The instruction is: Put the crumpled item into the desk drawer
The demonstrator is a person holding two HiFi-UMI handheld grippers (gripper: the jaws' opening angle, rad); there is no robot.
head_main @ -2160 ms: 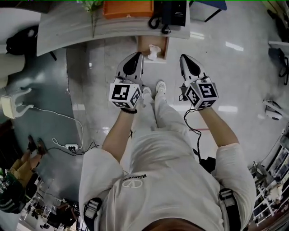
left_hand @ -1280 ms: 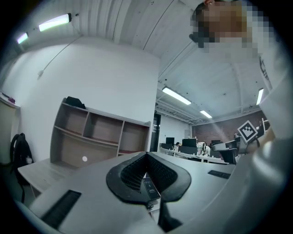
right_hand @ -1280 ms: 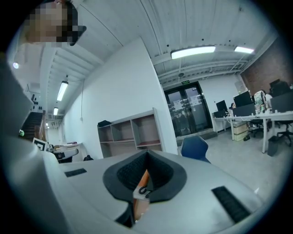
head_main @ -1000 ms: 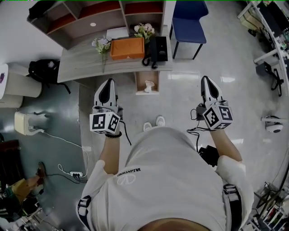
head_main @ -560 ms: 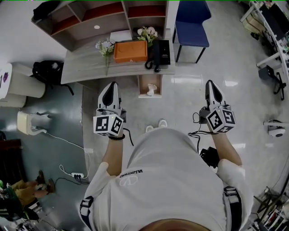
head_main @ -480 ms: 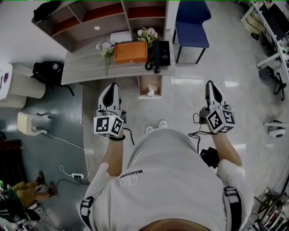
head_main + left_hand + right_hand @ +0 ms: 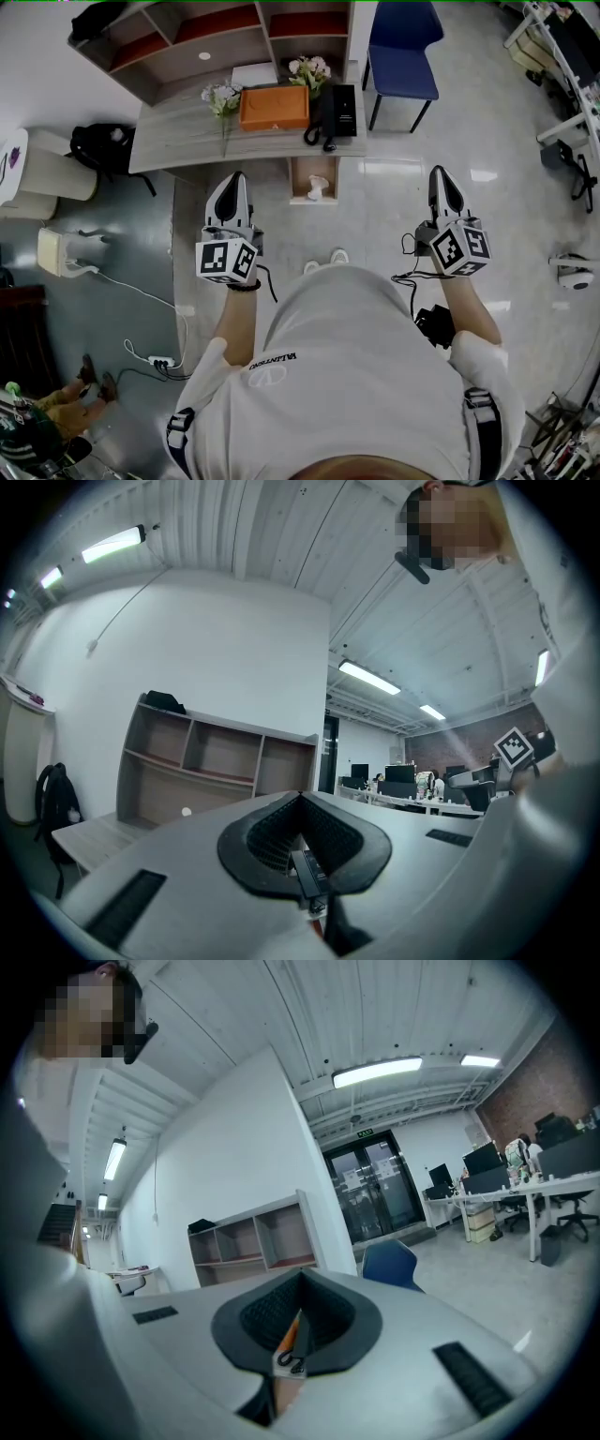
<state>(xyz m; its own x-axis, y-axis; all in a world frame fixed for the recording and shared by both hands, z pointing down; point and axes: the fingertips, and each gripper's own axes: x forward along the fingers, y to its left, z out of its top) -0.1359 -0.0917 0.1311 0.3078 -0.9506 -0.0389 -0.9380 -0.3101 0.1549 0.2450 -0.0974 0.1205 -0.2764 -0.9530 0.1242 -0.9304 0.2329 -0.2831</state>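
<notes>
Grey worktop point(image 7: 178, 141) stood at the far side of a pale floor, its drawer point(image 7: 294, 180) pulled out. Left of the drawer, left claw point(image 7: 232, 180) was closed tight, holding nothing. Crumpled item point(image 7: 317, 191) lay inside the drawer. Right of the drawer, well apart, right claw point(image 7: 439, 174) was likewise closed and empty. Risk, judged: drawer not yet shut; a shove could snag the item if it sat proud of the rim.

From overhead we look steeply down on the desk point(image 7: 178, 141); both gripper views, level, share the shelf unit point(image 7: 225, 761).
</notes>
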